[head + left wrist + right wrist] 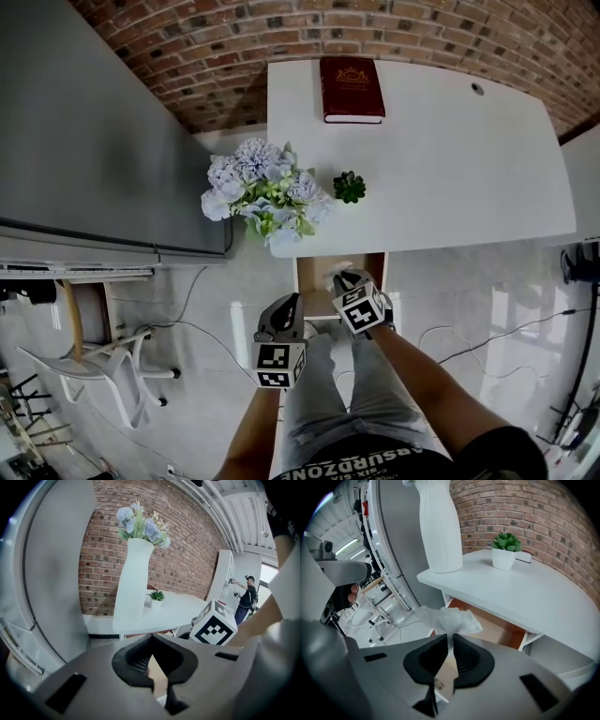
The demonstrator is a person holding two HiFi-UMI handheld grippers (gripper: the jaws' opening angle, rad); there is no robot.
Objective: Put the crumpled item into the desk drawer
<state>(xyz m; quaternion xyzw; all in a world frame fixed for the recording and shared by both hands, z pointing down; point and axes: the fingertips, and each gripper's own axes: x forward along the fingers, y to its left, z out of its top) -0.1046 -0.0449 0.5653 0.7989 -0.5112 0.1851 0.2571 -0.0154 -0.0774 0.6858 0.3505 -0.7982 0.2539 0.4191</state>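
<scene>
Above the open desk drawer (501,629), we pinch the crumpled white item (449,619) in our right gripper (451,638); our left gripper (152,637) is pressed together, empty.

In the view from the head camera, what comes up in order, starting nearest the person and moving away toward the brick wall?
left tongs → right tongs → crumpled white item pinched in the right tongs → small green plant → red book
</scene>
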